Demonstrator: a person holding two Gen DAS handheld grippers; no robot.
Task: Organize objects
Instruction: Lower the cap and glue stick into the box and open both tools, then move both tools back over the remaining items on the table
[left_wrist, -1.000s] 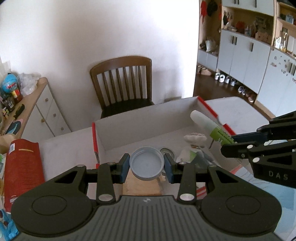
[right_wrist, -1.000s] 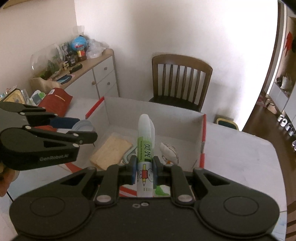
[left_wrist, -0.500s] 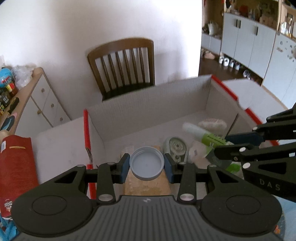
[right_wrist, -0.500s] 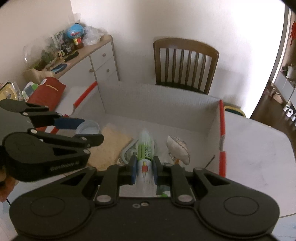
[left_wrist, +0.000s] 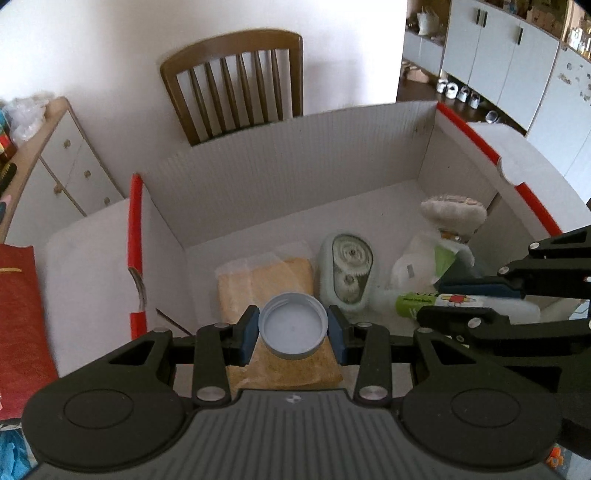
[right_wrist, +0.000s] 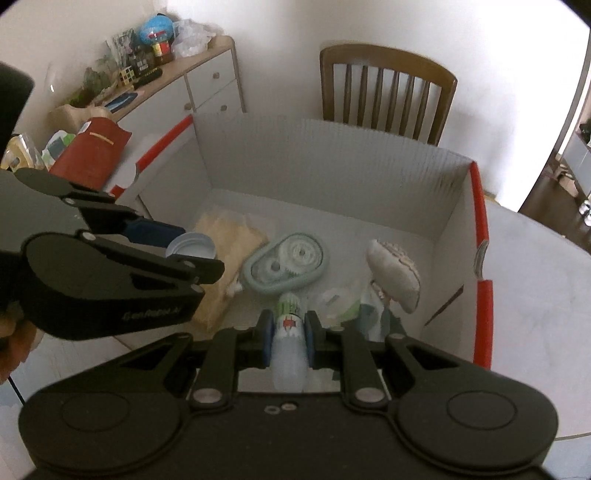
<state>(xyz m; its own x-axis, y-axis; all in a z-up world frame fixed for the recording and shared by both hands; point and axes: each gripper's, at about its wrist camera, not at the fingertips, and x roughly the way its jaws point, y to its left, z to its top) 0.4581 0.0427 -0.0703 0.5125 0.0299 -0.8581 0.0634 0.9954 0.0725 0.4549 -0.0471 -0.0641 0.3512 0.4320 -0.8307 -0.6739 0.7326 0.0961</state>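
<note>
**Lid and tube come down into the box together**

Over the open white box (left_wrist: 295, 162) on the desk (right_wrist: 535, 258), both hand-held grippers have dropped from above the rim to down among the things already inside, and both now tip more steeply toward the floor of the box.

At the left, the left hand-held gripper (left_wrist: 292, 328) pinches a round grey lid (left_wrist: 293, 325) by its rim, open side up, blue pads pressing on either side. The lid hangs just above a tan packet (left_wrist: 266, 280) lying flat on the box floor; whether it touches the packet I cannot tell. Just right of the packet lies a pale green tape dispenser (left_wrist: 346, 275) with its gears showing, then a crumpled clear bag (left_wrist: 413, 266), and a whitish shell-like piece (left_wrist: 452, 210) against the right wall.

At the right, the right hand-held gripper (right_wrist: 288, 334) is clamped on a white and green tube (right_wrist: 289, 332), its tip pointing down at the floor of the box between the dispenser and the bag.

Neither grip has loosened over the descent. By my reading, the carrying is done and both things are about placed: what remains is to release them, the lid onto or beside the packet, the tube into the gap ahead of it.
</note>
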